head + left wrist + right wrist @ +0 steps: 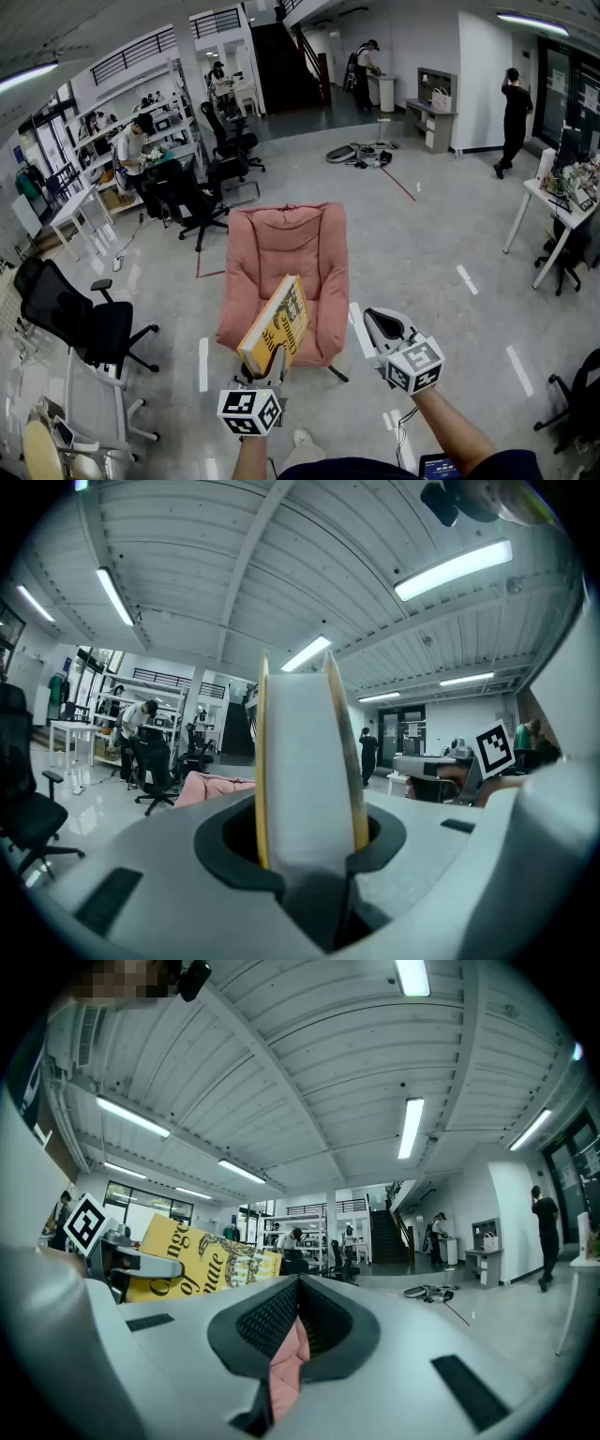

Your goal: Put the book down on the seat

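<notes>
Pinches the yellow book [275, 323] by its lower end between the jaws of the left gripper [271, 363], tilted over the front edge of the pink seat [281, 244], with the right gripper [377, 323] beside the seat's front right corner, jaws pressed together, empty.

A black office chair [89, 323] stands on the grey floor [441, 234] at the left. More black chairs [202, 192] crowd near a person [131, 145] sitting by white shelves [141, 103]. Dark stairs [281, 66] go up at the back. Another person [513, 117] in black stands facing the far right wall. A white counter [547, 200] full of small things stands at the right. A thin red line [398, 185] runs across the floor.
</notes>
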`<action>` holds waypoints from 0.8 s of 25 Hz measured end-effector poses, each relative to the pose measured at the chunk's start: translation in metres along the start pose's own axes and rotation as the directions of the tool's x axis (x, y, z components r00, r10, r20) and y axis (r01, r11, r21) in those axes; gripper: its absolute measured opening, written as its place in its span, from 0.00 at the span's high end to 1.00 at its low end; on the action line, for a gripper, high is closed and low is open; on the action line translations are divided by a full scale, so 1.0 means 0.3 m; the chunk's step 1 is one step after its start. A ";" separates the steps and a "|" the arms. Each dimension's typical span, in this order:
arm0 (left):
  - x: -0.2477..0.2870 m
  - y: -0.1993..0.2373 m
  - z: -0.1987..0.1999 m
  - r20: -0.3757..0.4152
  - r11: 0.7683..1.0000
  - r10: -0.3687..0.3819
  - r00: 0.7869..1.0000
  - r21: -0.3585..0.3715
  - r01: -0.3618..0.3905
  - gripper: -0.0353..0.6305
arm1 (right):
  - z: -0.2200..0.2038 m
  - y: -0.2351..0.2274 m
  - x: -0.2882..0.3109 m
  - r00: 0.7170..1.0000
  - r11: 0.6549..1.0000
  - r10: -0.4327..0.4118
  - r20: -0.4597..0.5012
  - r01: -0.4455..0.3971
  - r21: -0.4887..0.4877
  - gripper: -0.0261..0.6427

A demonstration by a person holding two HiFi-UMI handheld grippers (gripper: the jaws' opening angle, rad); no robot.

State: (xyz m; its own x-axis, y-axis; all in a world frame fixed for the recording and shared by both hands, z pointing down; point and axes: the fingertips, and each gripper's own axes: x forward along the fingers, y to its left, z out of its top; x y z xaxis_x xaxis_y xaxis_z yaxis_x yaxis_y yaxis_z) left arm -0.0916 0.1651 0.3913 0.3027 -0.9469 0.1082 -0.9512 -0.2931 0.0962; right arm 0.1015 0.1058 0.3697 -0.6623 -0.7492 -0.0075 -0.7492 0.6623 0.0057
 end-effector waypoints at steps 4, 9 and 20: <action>-0.002 -0.005 -0.007 -0.001 1.000 -0.001 1.000 0.003 0.001 0.72 | 0.003 0.010 -0.008 1.000 1.000 0.015 0.021 -0.015 0.009 0.94; -0.005 -0.031 -0.002 0.001 1.000 0.000 1.000 0.000 0.000 0.72 | 0.001 0.010 -0.036 1.000 1.000 0.022 0.015 -0.023 0.009 0.94; -0.014 -0.025 0.003 0.002 1.000 0.019 1.000 -0.009 -0.019 0.72 | 0.011 -0.009 -0.046 1.000 1.000 0.013 0.020 -0.013 0.006 0.94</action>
State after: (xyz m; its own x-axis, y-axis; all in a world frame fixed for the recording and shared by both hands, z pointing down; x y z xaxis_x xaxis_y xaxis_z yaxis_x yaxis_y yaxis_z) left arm -0.0857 0.1711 0.3893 0.2845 -0.9525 0.1083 -0.9562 -0.2740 0.1028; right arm 0.1126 0.1145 0.3664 -0.6721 -0.7399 -0.0275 -0.7402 0.6724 -0.0005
